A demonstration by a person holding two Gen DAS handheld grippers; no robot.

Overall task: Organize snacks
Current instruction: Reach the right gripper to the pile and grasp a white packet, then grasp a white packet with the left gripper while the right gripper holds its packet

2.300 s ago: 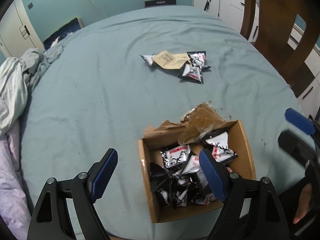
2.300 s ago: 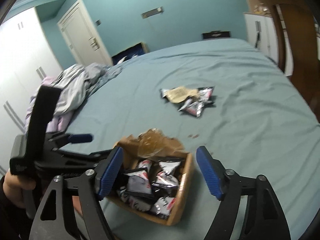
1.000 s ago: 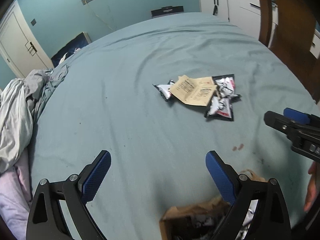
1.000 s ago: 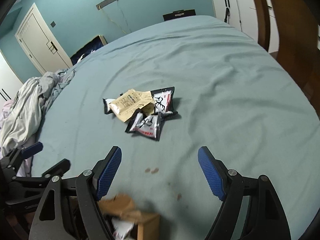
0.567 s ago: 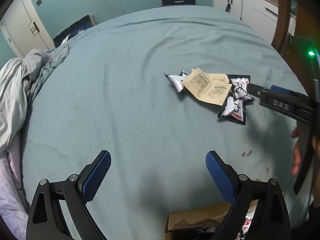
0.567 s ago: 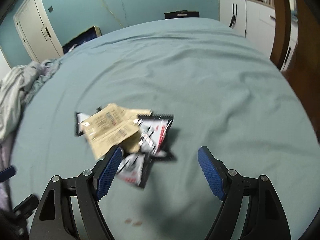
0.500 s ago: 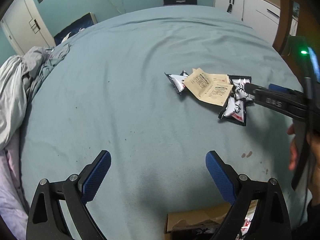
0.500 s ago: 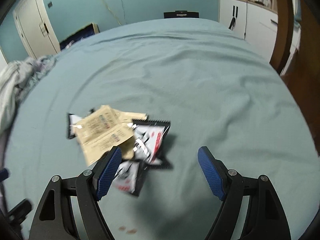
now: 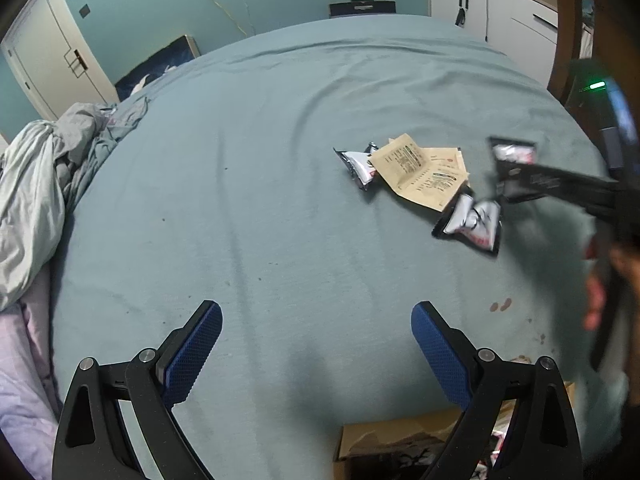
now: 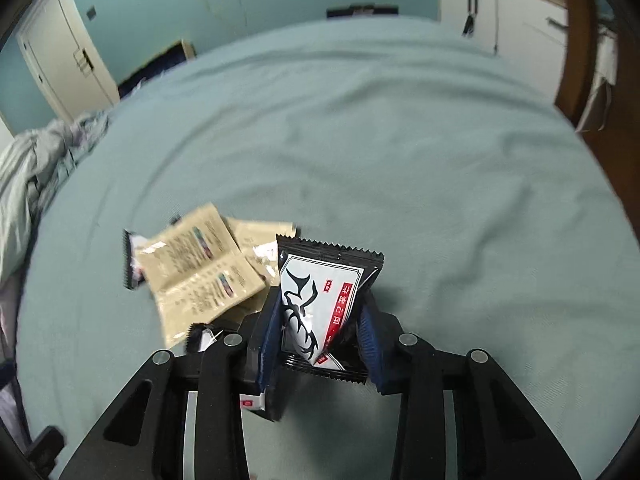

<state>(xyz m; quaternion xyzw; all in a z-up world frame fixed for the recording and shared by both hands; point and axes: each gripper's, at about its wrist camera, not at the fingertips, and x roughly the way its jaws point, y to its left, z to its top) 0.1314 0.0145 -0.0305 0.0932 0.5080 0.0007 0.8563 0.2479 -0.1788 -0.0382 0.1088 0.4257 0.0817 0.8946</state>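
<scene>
1. The big blue-green bed (image 9: 280, 200) has loose snacks on it.
2. A brown box (image 9: 384, 444) at the near edge holds more snack packs.
3. The left gripper (image 9: 316, 344) is wide apart, holding nothing.
4. The right gripper (image 10: 320, 340) squeezes a black-and-white snack pack (image 10: 320, 304), just beside the tan packets (image 10: 200, 272).

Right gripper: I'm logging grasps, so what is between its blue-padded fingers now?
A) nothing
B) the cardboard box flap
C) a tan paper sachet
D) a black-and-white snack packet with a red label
D: the right gripper is clamped on the black-and-white snack packet, lifted above the tan sachets.
</scene>
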